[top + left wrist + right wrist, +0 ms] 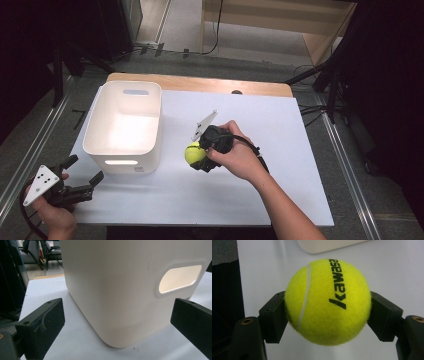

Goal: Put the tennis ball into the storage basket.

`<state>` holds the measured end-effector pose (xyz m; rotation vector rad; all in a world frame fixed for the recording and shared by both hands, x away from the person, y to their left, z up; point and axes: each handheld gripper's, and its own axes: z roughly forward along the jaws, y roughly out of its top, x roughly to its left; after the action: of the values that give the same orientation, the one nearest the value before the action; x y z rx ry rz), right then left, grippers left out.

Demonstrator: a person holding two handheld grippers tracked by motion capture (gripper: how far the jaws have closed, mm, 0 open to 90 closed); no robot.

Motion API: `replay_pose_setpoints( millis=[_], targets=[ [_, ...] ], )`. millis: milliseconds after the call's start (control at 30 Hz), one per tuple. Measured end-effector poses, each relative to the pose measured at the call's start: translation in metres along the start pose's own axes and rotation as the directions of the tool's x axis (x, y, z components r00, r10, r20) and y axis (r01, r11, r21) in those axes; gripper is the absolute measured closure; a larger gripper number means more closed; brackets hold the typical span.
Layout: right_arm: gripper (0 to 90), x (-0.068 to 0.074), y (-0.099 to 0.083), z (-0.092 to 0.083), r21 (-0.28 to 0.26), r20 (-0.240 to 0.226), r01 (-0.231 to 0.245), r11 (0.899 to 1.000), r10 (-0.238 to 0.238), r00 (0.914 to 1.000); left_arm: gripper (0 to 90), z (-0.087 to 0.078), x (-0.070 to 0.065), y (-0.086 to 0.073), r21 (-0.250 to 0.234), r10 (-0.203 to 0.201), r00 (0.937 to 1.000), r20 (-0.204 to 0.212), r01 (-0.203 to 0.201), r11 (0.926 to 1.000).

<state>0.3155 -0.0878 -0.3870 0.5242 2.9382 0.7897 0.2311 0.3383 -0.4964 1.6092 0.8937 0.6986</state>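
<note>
Right gripper [200,150] clamps tennis ball [195,153] beside white bin [97,127]; left gripper [82,177] gapes idle; next, probably lift over the rim.

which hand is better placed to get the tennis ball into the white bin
Right, most likely. The right gripper already clamps the tennis ball between its jaws, just beside the white bin. The left gripper is open and holds nothing, at the bin's near corner.

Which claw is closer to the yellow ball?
The right claw. Its jaws are shut on the yellow ball. The left claw is open, far off by the table's near-left corner, facing the white bin.
</note>
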Motion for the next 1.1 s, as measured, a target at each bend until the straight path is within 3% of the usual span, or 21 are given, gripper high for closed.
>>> replay_pose_setpoints(
  millis=[467,500,567,1100],
  targets=[
    [23.7,-0.002,0.021,-0.005,-0.005,0.007,0.022,1.000,-0.022,0.9997,0.0,0.000,0.000,0.000,0.002,0.006,1.0000,0.002,-0.006,1.0000],
    [23.7,-0.004,0.022,-0.005,-0.011,0.000,0.039,0.999,-0.039,0.9992,0.0,0.000,0.000,0.000,0.002,0.006,1.0000,0.001,-0.006,1.0000],
    [23.7,-0.003,0.025,-0.007,-0.008,0.005,0.021,1.000,-0.021,0.9998,0.0,0.000,0.000,0.000,0.005,0.006,1.0000,0.000,-0.006,1.0000],
    [23.8,-0.007,0.042,-0.013,-0.022,0.006,0.038,0.999,-0.038,0.9993,0.0,0.000,0.000,0.000,0.005,0.006,1.0000,0.002,-0.006,1.0000]
  ],
)
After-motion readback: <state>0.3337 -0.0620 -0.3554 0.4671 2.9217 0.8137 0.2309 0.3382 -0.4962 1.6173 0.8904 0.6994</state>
